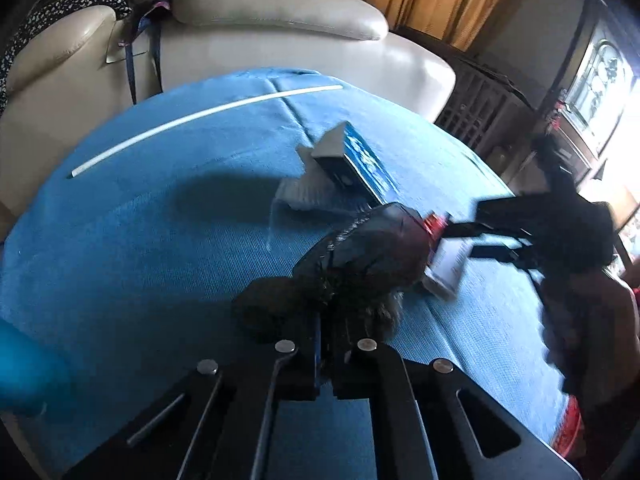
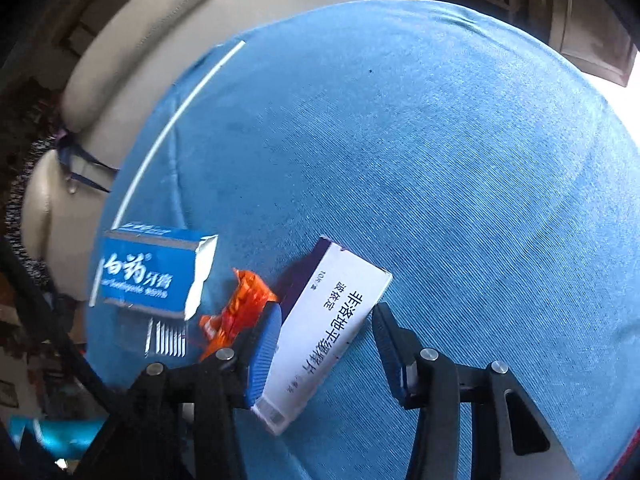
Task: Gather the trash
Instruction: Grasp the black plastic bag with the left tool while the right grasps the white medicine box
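Observation:
My left gripper (image 1: 326, 344) is shut on the rim of a black trash bag (image 1: 360, 256) and holds it just above the blue cloth. Past the bag lie a blue toothpaste box (image 1: 360, 160) and a white medicine box (image 1: 448, 264). My right gripper (image 2: 324, 340) is open, its jaws on either side of the white medicine box (image 2: 320, 336), which lies flat on the cloth. An orange wrapper (image 2: 240, 308) lies just left of it, beside the blue toothpaste box (image 2: 148, 272). The right gripper also shows in the left wrist view (image 1: 496, 236), dark and blurred.
A blue cloth (image 2: 440, 160) covers the table. A thin white stick (image 1: 192, 120) lies near its far edge. A cream leather sofa (image 1: 260, 28) stands behind the table. A teal object (image 1: 24, 372) sits at the lower left.

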Motion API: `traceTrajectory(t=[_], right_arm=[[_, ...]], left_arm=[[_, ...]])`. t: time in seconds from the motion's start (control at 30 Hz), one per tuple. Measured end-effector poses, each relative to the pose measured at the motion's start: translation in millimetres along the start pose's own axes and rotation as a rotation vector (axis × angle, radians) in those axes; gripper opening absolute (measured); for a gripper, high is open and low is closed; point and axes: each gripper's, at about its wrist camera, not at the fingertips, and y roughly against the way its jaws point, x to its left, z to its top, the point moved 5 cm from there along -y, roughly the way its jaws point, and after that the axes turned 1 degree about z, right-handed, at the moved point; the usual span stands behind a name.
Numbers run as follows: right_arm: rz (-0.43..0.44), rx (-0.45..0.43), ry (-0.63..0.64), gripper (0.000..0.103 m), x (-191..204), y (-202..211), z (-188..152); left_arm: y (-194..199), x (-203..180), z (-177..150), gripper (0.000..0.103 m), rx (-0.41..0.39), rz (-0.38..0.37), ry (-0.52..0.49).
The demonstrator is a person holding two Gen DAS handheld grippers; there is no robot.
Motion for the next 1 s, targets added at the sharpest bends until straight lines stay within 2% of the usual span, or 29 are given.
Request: traceTrajectory(t=[0.13,0.23,0.27,0.33,0.4,0.53,0.6,0.67,0.7,0.73,0.8,0.83,0.87,0.9,1.0], right_arm=[[-0.058,-0.023,0.071,0.053,17,-6,2],[-0.054,-0.041,0.119,0.052,23,-5,-3],[-0.052,-0.049,0.152,0.051,24,-5,-5],[-0.042,-0.053,0.18,0.042,23,-1,-10],[-0.026,-0.049,0.197,0.038,20,4,-15],[-0.014,-0.028,0.243,0.038,1,14,-29],[-0.021,-0.021,0.242,0.038,-12,19,-32],[-0.033,-0.002,0.235,0.038,-28,21,-33],[-0.031,0.007,0.221,0.037,-33,22,-34],[-0.004,0.01,0.191,0.039,-39,25,-32],[0.064,0.025,0.123,0.04,-47,27,-29],[0.119,0.033,0.091,0.052,-46,30,-27],[0.14,0.034,0.078,0.06,-45,32,-26],[0.129,0.023,0.085,0.064,-39,34,-26],[0.126,0.038,0.134,0.064,-16,30,-28]], left_arm=[[20,-3,-21,0.003,0.0,-0.021,-0.015],[37,-6,-37,0.003,-0.002,-0.032,-0.02],[41,-7,-41,0.003,-0.004,-0.033,-0.02],[51,-10,-53,0.003,-0.002,-0.037,-0.021],[61,-14,-63,0.003,0.001,-0.027,-0.036],[69,-11,-64,0.003,-0.015,0.024,-0.057],[66,-3,-56,0.019,-0.006,0.041,-0.036],[60,4,-43,0.08,-0.019,0.062,-0.025],[60,5,-39,0.084,-0.043,0.078,-0.026],[57,9,-30,0.084,-0.082,0.109,-0.031],[45,11,-16,0.084,-0.077,0.129,-0.049],[37,11,-11,0.084,-0.068,0.125,-0.055],[30,11,-5,0.084,-0.063,0.122,-0.061],[23,10,-1,0.084,-0.057,0.129,-0.071],[-2,9,5,0.084,-0.02,0.141,-0.101]])
